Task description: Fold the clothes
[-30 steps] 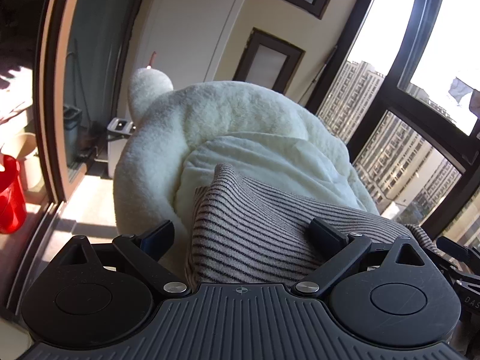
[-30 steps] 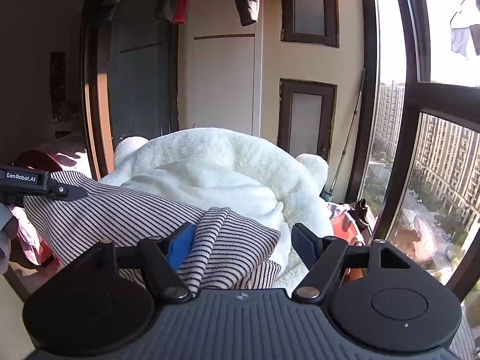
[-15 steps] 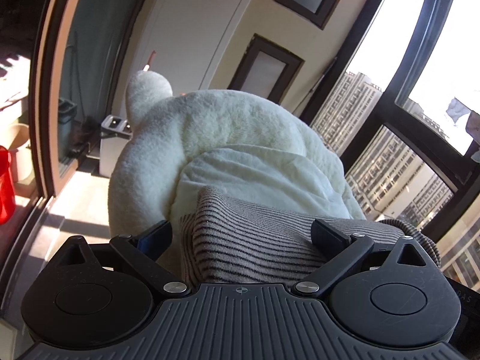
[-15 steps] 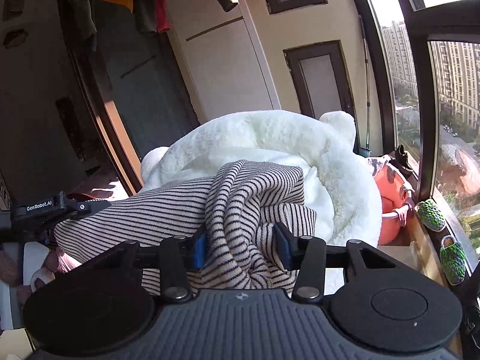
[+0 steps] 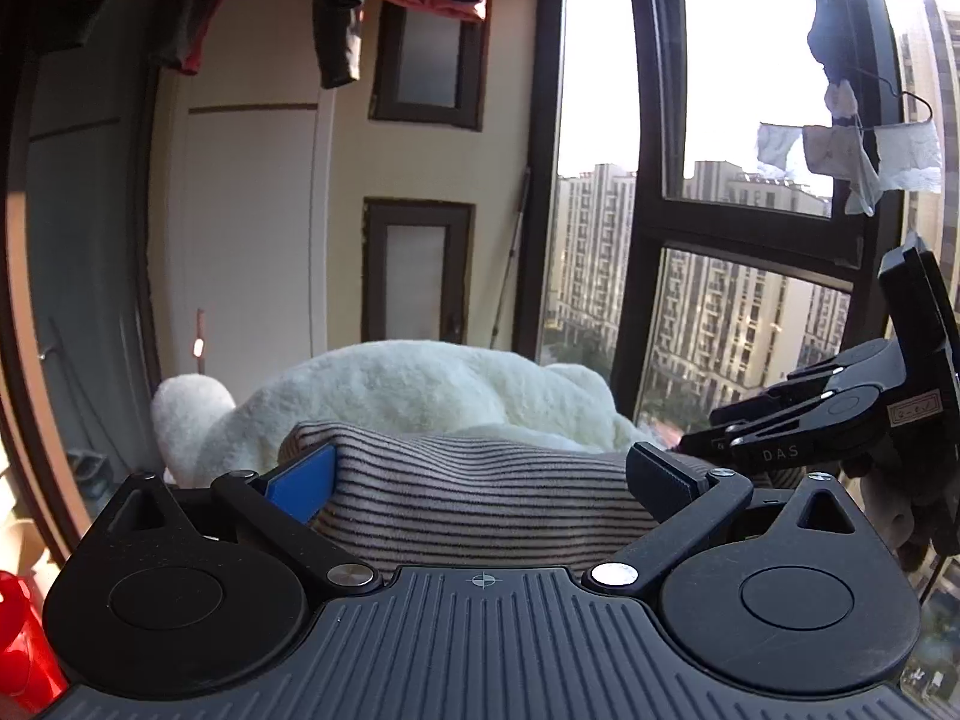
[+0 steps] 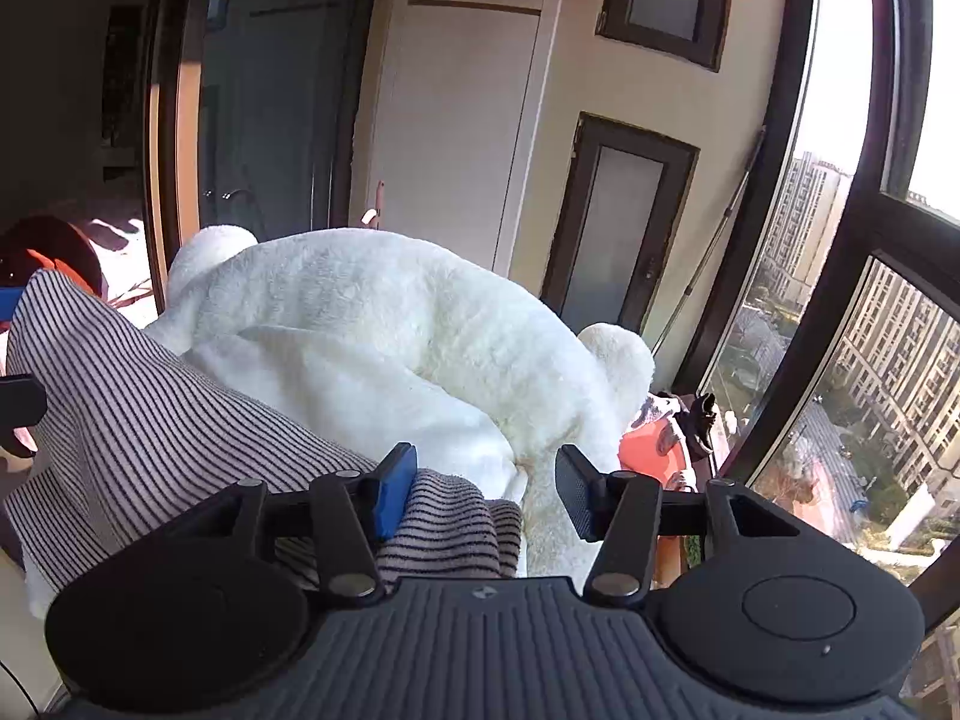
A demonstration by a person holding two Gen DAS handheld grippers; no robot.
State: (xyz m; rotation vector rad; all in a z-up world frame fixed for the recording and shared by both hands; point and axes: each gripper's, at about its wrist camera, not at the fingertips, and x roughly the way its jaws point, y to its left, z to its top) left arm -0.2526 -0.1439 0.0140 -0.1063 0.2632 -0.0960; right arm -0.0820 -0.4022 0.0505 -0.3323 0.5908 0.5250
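A grey garment with thin black stripes (image 5: 480, 492) lies over a fluffy white plush seat (image 5: 420, 390). In the left wrist view my left gripper (image 5: 480, 471) is open, its fingers wide apart with the striped cloth bulging between them. In the right wrist view my right gripper (image 6: 486, 495) is open. The striped garment (image 6: 150, 420) lies under and left of its blue-padded left finger (image 6: 393, 498); the white plush (image 6: 390, 324) fills the gap. The right gripper also shows at the right edge of the left wrist view (image 5: 840, 414).
Clothes hang overhead on a rail (image 5: 336, 18). Tall black-framed windows (image 5: 642, 180) stand on the right. An orange basin (image 6: 654, 450) with shoes beside it sits on the floor by the window. A red object (image 5: 18, 654) is at the lower left.
The right gripper was shut on a bunch of the striped cloth half a second ago and has opened and let it go. Both cameras have tilted upward. The left gripper stays open.
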